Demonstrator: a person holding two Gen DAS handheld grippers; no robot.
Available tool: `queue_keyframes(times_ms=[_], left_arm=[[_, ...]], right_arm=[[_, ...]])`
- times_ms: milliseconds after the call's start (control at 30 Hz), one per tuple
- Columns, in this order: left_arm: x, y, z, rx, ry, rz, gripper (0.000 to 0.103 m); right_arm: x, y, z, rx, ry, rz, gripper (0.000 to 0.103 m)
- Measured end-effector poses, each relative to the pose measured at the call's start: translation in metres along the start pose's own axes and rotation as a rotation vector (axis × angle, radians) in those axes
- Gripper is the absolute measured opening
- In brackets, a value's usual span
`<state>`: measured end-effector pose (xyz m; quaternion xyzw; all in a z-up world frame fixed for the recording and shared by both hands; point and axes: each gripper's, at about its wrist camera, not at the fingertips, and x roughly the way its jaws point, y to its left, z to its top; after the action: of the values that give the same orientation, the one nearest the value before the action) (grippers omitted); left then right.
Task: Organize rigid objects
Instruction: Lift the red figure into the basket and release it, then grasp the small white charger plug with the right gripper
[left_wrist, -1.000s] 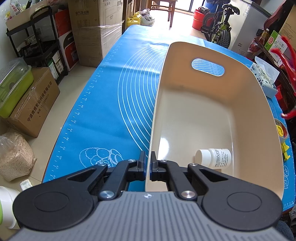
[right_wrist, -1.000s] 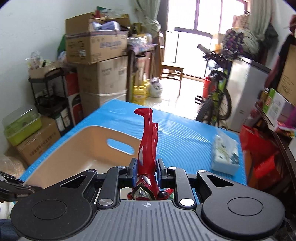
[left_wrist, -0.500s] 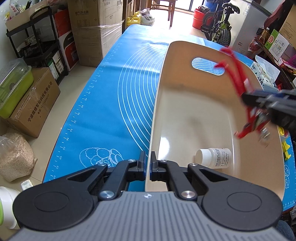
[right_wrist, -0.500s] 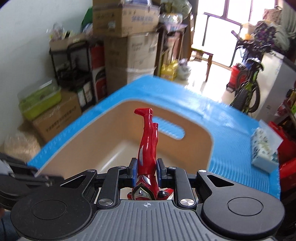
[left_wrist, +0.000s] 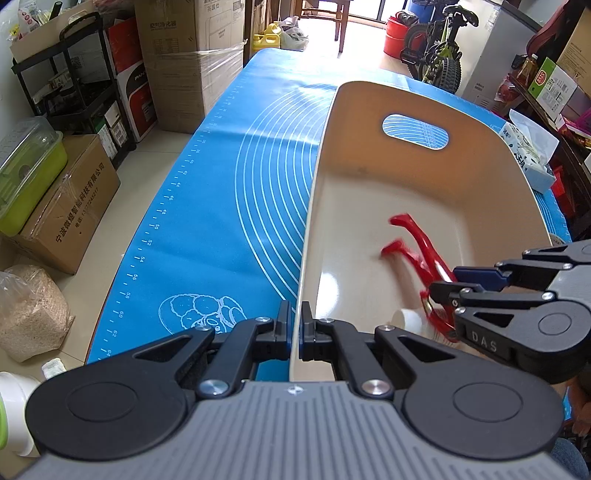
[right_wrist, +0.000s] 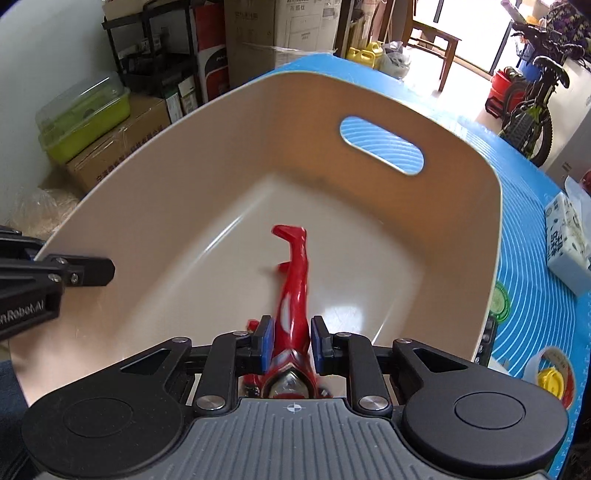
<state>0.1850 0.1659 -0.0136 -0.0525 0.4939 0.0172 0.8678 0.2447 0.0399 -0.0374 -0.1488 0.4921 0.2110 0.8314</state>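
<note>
Your left gripper (left_wrist: 294, 334) is clamped on the near rim of the beige tub (left_wrist: 424, 177), which sits on the blue mat (left_wrist: 229, 206). From the right, your right gripper (left_wrist: 458, 286) reaches into the tub with the red figure (left_wrist: 417, 247) between its jaws, which have just been opening; legs point toward the far wall. A white bottle (left_wrist: 406, 319) lies just beneath it.
</note>
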Motion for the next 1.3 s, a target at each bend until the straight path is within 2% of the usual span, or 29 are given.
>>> queue_keyframes(times_ms=[100,167,233,267,300,400,500,567,833,1100,1300], left_arm=[[0.000,0.000,0.000,0.000,0.000,0.000,0.005],[0.000,0.000,0.000,0.000,0.000,0.000,0.005],[0.000,-0.001,0.000,0.001,0.001,0.002,0.005],[0.000,-0.001,0.000,0.001,0.001,0.002,0.005],[0.000,-0.001,0.000,0.000,0.002,0.002,0.005],[0.000,-0.001,0.001,0.001,0.002,0.003,0.005],[0.000,0.000,0.001,-0.001,0.003,0.002,0.005],[0.000,0.000,0.001,0.001,0.003,0.003,0.005],[0.001,0.000,0.001,0.001,0.003,0.003,0.005],[0.001,0.001,0.002,-0.001,0.004,0.003,0.005],[0.001,0.000,0.002,-0.001,0.004,0.003,0.005]], right_arm=[[-0.004,-0.001,-0.002,0.008,-0.019,0.000,0.046],[-0.013,-0.003,-0.003,0.016,-0.046,0.003,0.060],[-0.025,-0.006,-0.004,0.018,-0.077,0.022,0.066],[-0.031,-0.007,-0.005,0.029,-0.093,0.016,0.075],[-0.037,-0.009,-0.006,0.043,-0.112,0.010,0.078],[-0.054,-0.018,-0.008,0.082,-0.165,0.025,0.081],[-0.072,-0.029,-0.013,0.110,-0.207,0.001,0.085],[-0.082,-0.036,-0.017,0.115,-0.234,-0.022,0.096],[-0.108,-0.083,-0.032,0.198,-0.285,-0.098,0.097],[-0.104,-0.135,-0.066,0.297,-0.259,-0.200,0.097],[-0.079,-0.162,-0.094,0.376,-0.201,-0.238,0.097]])
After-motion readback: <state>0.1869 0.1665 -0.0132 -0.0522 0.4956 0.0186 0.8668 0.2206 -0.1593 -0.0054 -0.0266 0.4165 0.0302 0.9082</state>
